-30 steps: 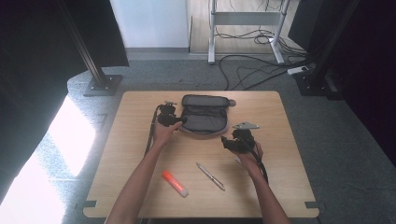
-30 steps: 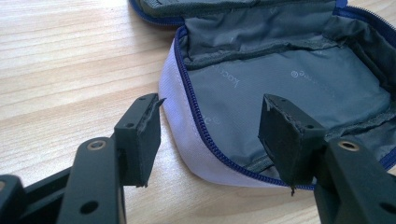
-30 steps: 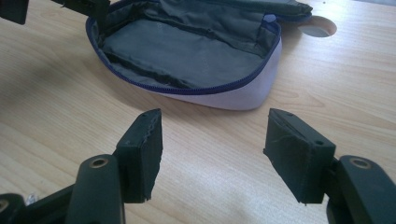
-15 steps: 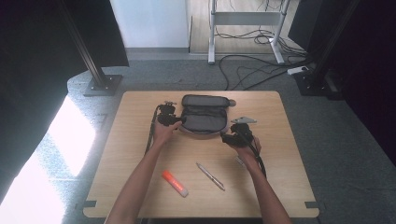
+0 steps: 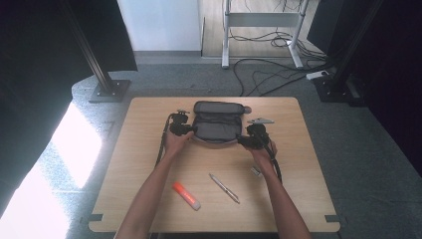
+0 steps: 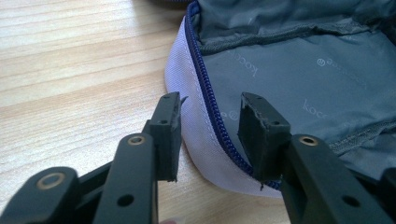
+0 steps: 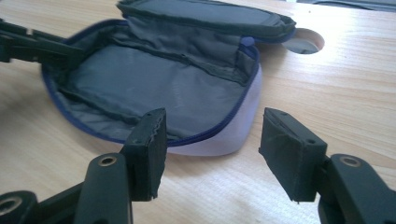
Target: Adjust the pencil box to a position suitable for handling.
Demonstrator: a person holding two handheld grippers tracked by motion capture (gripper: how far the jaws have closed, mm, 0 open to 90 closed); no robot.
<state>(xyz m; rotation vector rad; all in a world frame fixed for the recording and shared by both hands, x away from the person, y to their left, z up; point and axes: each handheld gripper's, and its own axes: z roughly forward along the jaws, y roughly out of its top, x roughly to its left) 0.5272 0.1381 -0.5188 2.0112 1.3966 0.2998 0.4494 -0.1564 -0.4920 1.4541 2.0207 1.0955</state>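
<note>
Wooden table [image 5: 149, 164], grey floor beyond, cables at the far wall. High view: open pencil case [image 5: 217, 122] lies between the two grippers; left gripper [image 5: 183, 129] at its one end, right gripper [image 5: 247, 141] at the other, likely placed so as to steady the case for loading. Nearer the person than the jaws: orange marker [image 5: 186, 195], pen [image 5: 224, 187], small pale item [image 5: 255, 171], none yet inside. Left gripper view: jaws moderately parted, straddling the case's zipped rim [image 6: 212, 100], one jaw outside the wall, one over the lining; not closed on it. Right gripper view: jaws wide apart, the case's rounded corner [image 7: 224, 140] just ahead between them, untouched. Contents of case: none visible; grey lining bare, lid propped behind.
</note>
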